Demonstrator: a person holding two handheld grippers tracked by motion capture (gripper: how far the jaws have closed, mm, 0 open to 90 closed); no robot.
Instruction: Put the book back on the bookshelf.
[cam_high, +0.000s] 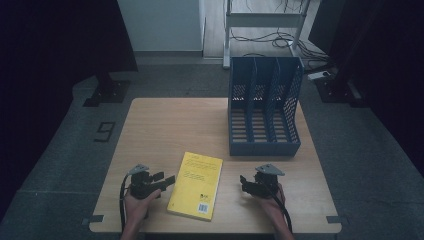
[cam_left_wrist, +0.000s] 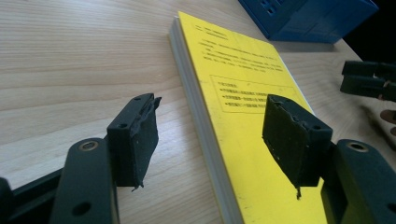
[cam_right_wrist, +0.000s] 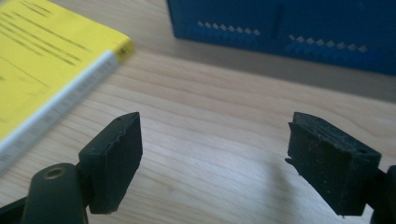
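While both gape empty, the left hand-held gripper (cam_left_wrist: 210, 140) straddles the yellow book's (cam_left_wrist: 247, 93) edge.

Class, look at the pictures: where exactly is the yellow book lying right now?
In the high view, the yellow book lies flat near the table's front edge, between the left hand-held gripper and right hand-held gripper, nearer the left.

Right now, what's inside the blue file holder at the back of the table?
The blue file holder shows three slots with slatted floors and perforated dividers, and nothing in them. The front lip hides the lowest front part of each slot.
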